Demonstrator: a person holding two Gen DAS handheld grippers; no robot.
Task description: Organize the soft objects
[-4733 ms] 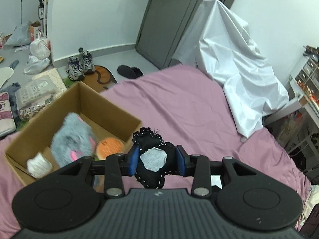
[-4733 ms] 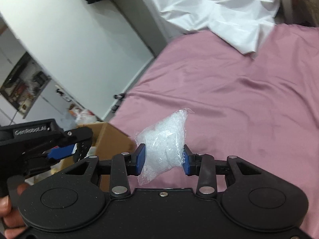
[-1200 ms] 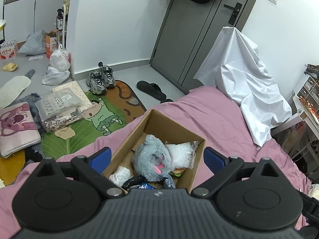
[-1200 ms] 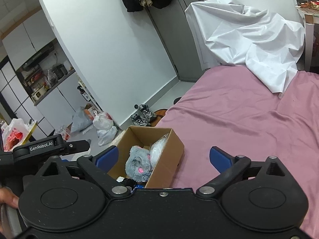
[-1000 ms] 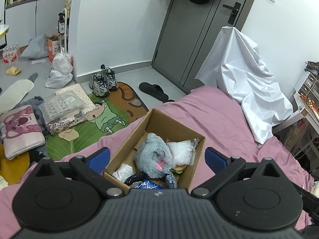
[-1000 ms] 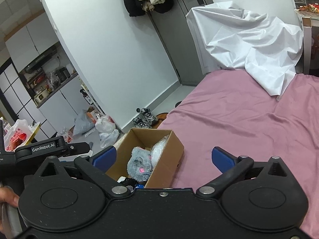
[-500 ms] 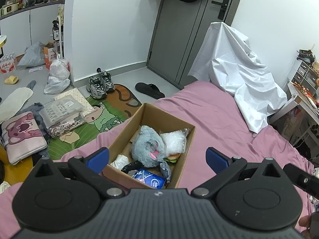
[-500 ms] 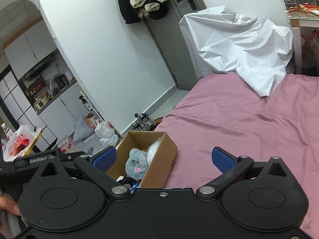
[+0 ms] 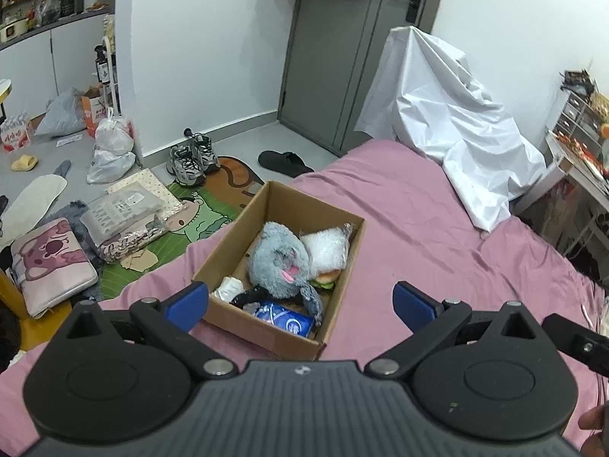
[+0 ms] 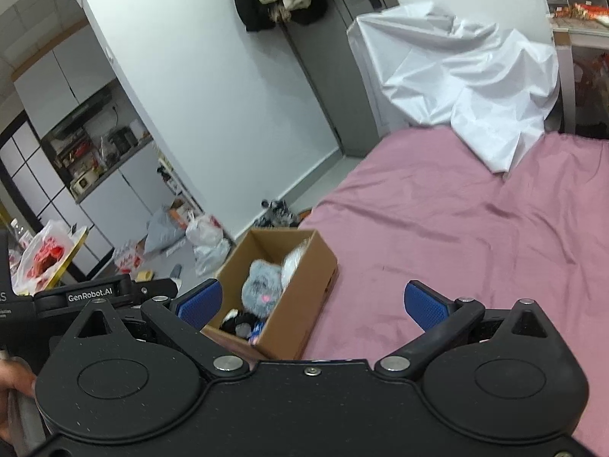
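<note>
A brown cardboard box (image 9: 228,243) stands on the pink bed (image 9: 418,236) near its left edge; it also shows in the right wrist view (image 10: 304,293). In it lie a grey plush toy (image 9: 279,259), a clear bag of white stuffing (image 9: 327,247), a burger-shaped toy (image 9: 325,278), a black soft toy (image 9: 247,297), a white soft piece (image 9: 230,288) and a blue packet (image 9: 283,315). My left gripper (image 9: 300,306) is open and empty, held back above the box's near end. My right gripper (image 10: 310,304) is open and empty, to the right of the left one.
A white sheet (image 9: 449,122) drapes over something at the bed's far end. On the floor left of the bed lie sneakers (image 9: 190,158), a slipper (image 9: 285,162), bags (image 9: 110,148), a green mat (image 9: 198,213) and a pink pillow (image 9: 49,259). A cluttered desk (image 9: 582,163) stands at right.
Both grippers let go of the black toy and the stuffing bag, which now lie in the box. In the last second both open grippers drew back and up from the box.
</note>
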